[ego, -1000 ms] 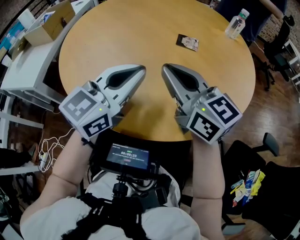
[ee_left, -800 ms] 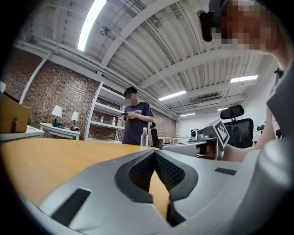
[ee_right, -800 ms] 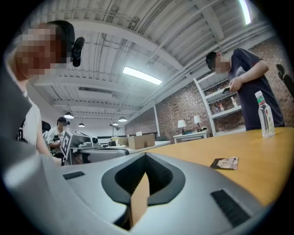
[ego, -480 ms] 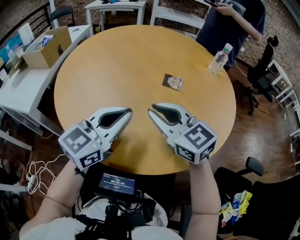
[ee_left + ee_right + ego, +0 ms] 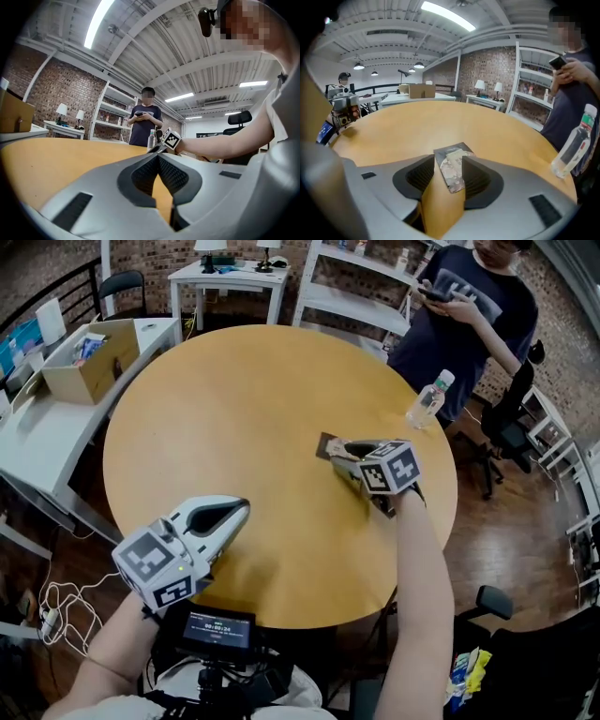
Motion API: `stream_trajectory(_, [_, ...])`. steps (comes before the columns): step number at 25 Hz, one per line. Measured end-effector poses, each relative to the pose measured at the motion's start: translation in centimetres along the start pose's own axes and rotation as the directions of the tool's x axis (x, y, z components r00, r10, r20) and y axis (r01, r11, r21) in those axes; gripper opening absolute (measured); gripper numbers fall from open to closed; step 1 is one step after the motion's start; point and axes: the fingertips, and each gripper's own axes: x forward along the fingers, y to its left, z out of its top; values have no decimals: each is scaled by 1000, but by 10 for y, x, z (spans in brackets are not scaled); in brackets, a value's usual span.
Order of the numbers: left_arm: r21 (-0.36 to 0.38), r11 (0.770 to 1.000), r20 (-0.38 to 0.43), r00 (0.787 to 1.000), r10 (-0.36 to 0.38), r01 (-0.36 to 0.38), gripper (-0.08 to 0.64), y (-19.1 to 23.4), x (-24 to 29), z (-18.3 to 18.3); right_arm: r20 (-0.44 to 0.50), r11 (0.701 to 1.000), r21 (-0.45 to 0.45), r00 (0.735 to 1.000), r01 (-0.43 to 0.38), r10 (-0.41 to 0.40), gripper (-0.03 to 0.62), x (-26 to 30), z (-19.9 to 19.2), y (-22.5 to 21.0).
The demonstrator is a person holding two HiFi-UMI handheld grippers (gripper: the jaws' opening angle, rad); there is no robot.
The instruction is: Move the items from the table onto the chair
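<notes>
Across the table (image 5: 187,427), head view: right gripper (image 5: 339,453) sits over the packet (image 5: 325,442), one o'clock from the left gripper (image 5: 246,508). Left gripper view: jaws closed, empty. Right gripper view: jaws, just opened wide, straddle the packet, its long axis twelve-to-six along them, ungripped.

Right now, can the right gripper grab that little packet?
Probably yes: the right gripper has just been opening its jaws, the packet lies on the table between them, and nothing blocks it.

Packet (image 5: 324,442): mostly hidden under right gripper (image 5: 340,453) in head view. Chair (image 5: 548,671): cut by frame edge. Bright items (image 5: 466,677) on it: too small to identify.
</notes>
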Motion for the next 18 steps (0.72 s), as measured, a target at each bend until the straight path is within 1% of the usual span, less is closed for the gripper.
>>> stream_trajectory(1, [-2,1000,-2,1000,1,-1,15,1,0,-1,-34,1000,15,999,-16,16,193,7,-3,-4])
stream_trajectory(3, [-7,1000,-4,1000,5,-5,15,3,-1,-2,-66,995,84,996,-56,61,192,16,-8,-8])
stream_trajectory(5, [-13,1000,-4,1000,9,-9,15,5,-1,-3,-61,987,144,995,-71,80,90,17,-9,-12])
stream_trajectory(6, [-17,1000,-3,1000,10,-10,15,6,-1,-3,-59,985,160,995,-69,79,61,16,-9,-14])
stream_trajectory(8, [-20,1000,-1,1000,9,-9,15,5,0,-3,-63,983,171,995,-68,80,38,14,-12,-14])
stream_trajectory(11, [-11,1000,4,1000,-2,3,15,-2,5,-1,-63,991,126,996,-48,56,14,3,-16,-10])
stream_trajectory(13, [-8,1000,3,1000,-15,15,15,-4,9,-1,-9,996,92,1000,-23,24,14,-12,-6,-4])
stream_trajectory(15, [-17,1000,-5,1000,-26,26,15,-4,12,-6,72,998,69,997,-9,4,14,-29,7,10])
stream_trajectory(18, [-18,999,-7,999,-49,49,15,-4,26,-8,191,1000,20,982,4,-8,14,-58,26,33])
